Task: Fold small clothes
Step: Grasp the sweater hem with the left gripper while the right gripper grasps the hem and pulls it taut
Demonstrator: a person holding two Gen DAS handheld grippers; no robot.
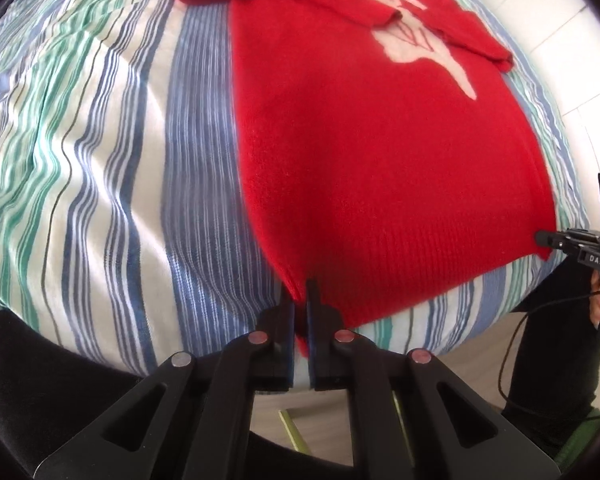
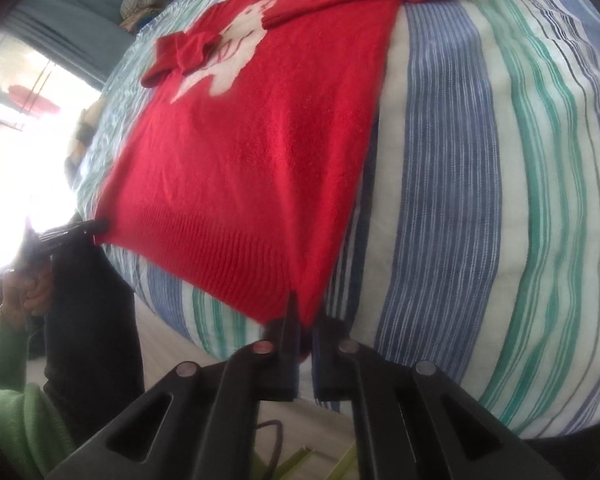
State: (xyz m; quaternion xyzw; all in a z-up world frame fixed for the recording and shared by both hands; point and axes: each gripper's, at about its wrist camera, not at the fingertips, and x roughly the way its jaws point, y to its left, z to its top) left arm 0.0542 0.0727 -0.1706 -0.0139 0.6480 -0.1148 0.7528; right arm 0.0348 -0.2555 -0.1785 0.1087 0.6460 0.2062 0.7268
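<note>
Tools (image 1: 300,300) (image 2: 305,312) pinch red sweater's (image 1: 380,160) two hem corners.

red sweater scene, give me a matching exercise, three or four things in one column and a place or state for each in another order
Things:
1. left tongs
2. right tongs
3. sleeves
4. white animal design

Places or states:
A. folded in across the chest
B. shut on the sweater's right hem corner
C. partly covered by the sleeves
D. shut on the sweater's left hem corner

Pairs: 1-D, 2-B, 3-A, 4-C. The red sweater lies on a striped bedsheet.
</note>
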